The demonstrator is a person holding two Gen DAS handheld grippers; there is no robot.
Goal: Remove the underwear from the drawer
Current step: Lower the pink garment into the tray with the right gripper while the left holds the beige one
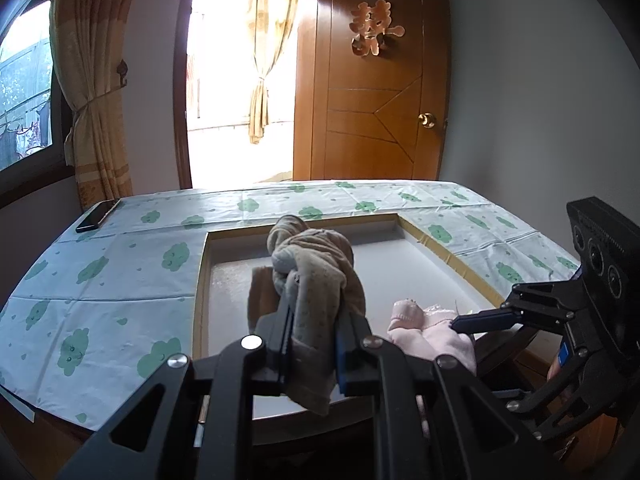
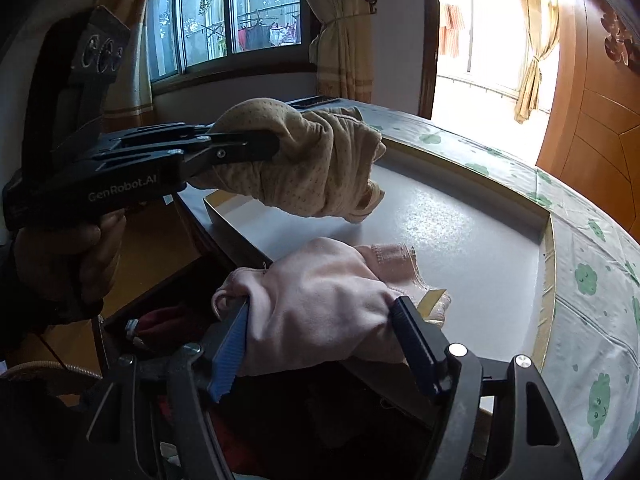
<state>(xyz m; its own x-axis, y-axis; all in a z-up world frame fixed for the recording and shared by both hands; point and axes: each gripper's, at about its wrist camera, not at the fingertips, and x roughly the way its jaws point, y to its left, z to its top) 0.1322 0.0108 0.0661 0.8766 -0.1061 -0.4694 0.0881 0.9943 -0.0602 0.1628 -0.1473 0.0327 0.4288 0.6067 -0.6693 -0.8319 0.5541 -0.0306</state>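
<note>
Over the white tray (image 1: 440,256), left fingers (image 1: 314,344) clamp tan underwear (image 1: 316,264); right fingers (image 2: 320,344) clamp pink underwear (image 2: 316,296).

Pale grey walls (image 1: 520,92). Wooden door (image 1: 372,92) stands open, brass knob (image 1: 427,120), gold paper character (image 1: 374,34) fixed to upper panel. Doorway (image 1: 224,80) overexposed by daylight; tied yellow curtain (image 1: 260,76) beyond it. Dark-framed window (image 2: 224,12) with tied beige drape (image 1: 94,80); laundry (image 2: 268,34) hangs outside. Table under a cloud-print cloth (image 1: 100,256); phone (image 1: 98,215) lies at its far left corner. Wood floor (image 2: 144,248) below.
</note>
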